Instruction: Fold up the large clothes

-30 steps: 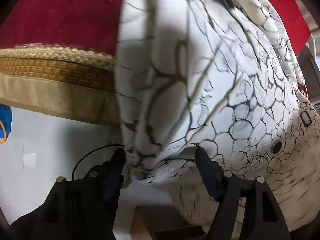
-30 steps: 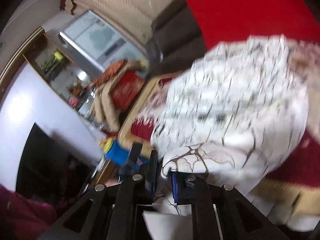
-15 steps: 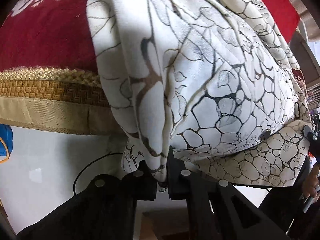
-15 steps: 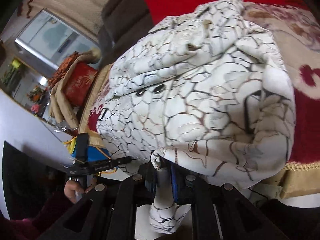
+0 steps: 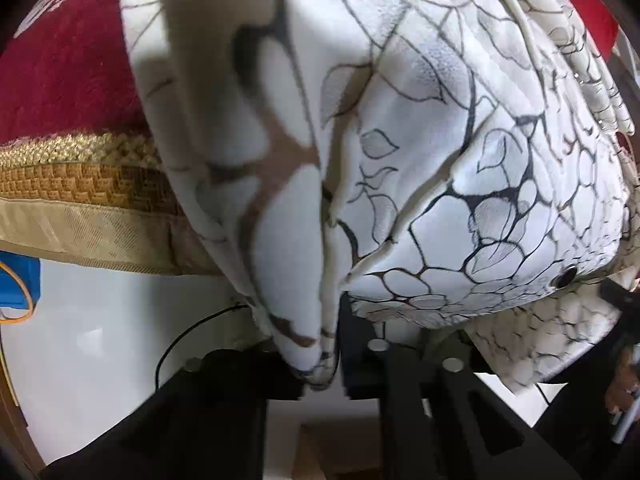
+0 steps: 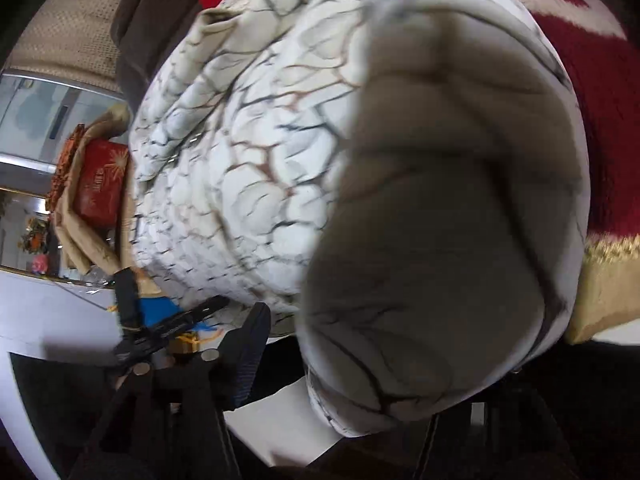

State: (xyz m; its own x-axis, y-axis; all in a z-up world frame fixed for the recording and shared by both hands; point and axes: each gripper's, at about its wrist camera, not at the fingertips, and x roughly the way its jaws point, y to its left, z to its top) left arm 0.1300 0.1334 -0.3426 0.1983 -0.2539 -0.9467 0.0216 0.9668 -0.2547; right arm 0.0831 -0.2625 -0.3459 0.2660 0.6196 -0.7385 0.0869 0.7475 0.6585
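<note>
A large white garment (image 5: 420, 128) with a dark crackle print lies bunched on a red blanket (image 5: 68, 80) and hangs over its gold-trimmed edge. My left gripper (image 5: 332, 360) is shut on a fold of the garment's edge. In the right wrist view the garment (image 6: 260, 160) fills the frame and a shadowed bulge of it lies between the fingers. My right gripper (image 6: 360, 360) is open; its left finger (image 6: 250, 344) shows and the right one is hidden behind cloth. The other gripper shows at the left of this view (image 6: 168, 328).
The blanket's gold woven border (image 5: 80, 184) runs along the bed edge above a white floor (image 5: 100, 340). A blue object (image 5: 16, 284) lies at the left. A red box (image 6: 100, 184) on beige cloth and a glass cabinet (image 6: 44, 120) stand beyond.
The right gripper has opened and let go of the garment fold, which now bulges between its fingers. The left gripper closed on the garment's edge and stays shut, closer to the cloth.
</note>
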